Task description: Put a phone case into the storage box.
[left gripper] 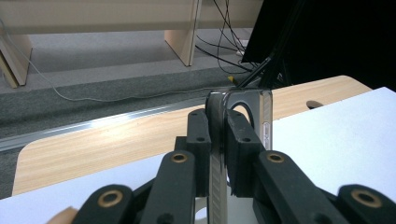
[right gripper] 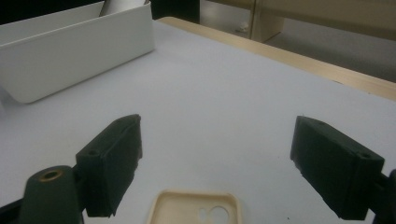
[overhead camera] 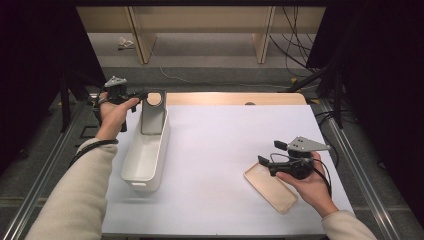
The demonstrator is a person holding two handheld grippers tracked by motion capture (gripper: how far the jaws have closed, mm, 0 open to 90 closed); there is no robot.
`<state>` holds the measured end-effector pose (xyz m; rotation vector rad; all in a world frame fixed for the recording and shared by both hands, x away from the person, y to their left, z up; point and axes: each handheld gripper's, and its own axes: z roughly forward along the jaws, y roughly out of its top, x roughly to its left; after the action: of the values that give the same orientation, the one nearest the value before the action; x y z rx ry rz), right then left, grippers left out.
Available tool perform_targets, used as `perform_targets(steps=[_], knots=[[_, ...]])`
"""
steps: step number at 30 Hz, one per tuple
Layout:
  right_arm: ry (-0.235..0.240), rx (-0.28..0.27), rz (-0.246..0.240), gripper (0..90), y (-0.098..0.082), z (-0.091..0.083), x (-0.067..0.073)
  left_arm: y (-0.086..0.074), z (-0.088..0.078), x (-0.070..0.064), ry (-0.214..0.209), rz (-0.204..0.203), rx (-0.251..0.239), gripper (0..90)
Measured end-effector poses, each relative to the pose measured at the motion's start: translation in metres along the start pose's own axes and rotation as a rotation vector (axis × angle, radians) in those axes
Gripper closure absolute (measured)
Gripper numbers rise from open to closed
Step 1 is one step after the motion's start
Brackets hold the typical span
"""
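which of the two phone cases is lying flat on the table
The beige phone case by the right gripper lies flat. The grey phone case stands upright at the white bin, clamped by the left gripper.

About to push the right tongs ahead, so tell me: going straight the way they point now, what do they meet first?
Probably bare table first. The open right tongs sit above the cream phone case and look across the white surface toward the white bin, which lies off to the left of that line, though depth is hard to judge.

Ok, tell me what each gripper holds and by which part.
The left gripper is shut on the grey phone case, clamping its top edge beside the camera cutout. The right gripper is open above the beige phone case, holding nothing.
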<state>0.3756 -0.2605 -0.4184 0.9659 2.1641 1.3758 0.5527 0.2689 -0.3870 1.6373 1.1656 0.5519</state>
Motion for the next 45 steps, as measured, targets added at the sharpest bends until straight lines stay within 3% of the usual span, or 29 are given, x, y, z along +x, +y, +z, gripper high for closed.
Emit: perform_targets(steps=[18,45], knots=[[0.003,0.000,-0.001,17.7,0.000,0.000,0.000,-0.010,0.002,0.008,0.024,-0.016,0.018,77.6],[0.003,0.001,0.000,17.7,0.000,0.000,0.000,-0.014,0.008,0.010,0.071,0.020,0.064,74.5]])
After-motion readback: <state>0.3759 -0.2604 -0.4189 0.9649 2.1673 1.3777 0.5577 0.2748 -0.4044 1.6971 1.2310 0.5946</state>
